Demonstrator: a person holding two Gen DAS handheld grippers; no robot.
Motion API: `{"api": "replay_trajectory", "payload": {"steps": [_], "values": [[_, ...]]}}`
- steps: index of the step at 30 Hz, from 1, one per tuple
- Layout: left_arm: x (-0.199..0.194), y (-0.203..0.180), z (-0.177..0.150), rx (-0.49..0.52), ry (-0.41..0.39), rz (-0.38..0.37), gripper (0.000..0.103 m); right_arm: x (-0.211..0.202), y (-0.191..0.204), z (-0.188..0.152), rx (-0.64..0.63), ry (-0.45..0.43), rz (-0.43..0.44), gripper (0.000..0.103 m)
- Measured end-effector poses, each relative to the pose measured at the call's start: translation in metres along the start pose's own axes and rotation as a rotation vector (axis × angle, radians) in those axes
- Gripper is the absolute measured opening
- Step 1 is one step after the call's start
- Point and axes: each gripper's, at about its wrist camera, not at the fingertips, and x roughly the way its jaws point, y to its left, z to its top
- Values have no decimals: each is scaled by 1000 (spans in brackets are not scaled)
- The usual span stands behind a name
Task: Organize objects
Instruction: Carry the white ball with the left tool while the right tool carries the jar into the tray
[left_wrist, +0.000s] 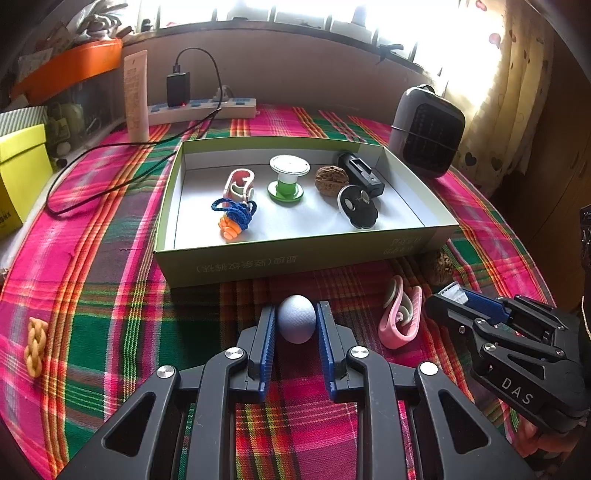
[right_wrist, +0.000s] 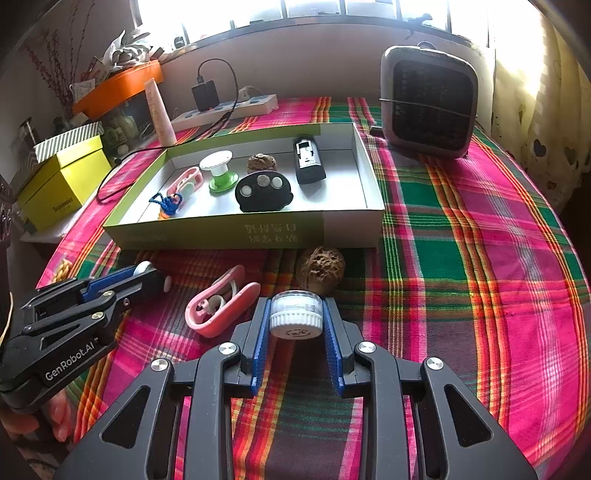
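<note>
My left gripper (left_wrist: 296, 323) is shut on a pale blue egg-shaped ball (left_wrist: 296, 319) just in front of the green cardboard box (left_wrist: 295, 258). My right gripper (right_wrist: 295, 314) is shut on a small clear jar with a white ribbed lid (right_wrist: 295, 314); it also shows in the left wrist view (left_wrist: 452, 295). The left gripper shows at the left of the right wrist view (right_wrist: 159, 275). On the plaid cloth between them lie a pink clip (right_wrist: 218, 304) and a walnut (right_wrist: 320, 270). The box holds a green spool (left_wrist: 288, 177), another walnut, a black case and several other items.
A grey heater (right_wrist: 428, 101) stands at the back right. A power strip with charger (left_wrist: 201, 107), a cream tube (left_wrist: 136, 96) and a yellow box (left_wrist: 20, 177) stand at the back left. A yellow knot charm (left_wrist: 36, 346) lies on the cloth at the left.
</note>
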Motion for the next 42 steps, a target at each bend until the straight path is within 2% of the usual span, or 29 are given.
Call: {"api": "replay_trajectory", "payload": {"steps": [9, 17, 42], "values": [[-1, -1, 1, 2, -1, -10, 20, -4, 1, 1, -1, -16, 18, 29], [-10, -3, 4, 4, -34, -31, 20, -9, 2, 3, 1, -32, 31, 29], [-26, 5, 31, -11, -89, -17, 20, -23, 5, 29, -26, -97, 53, 29]]}}
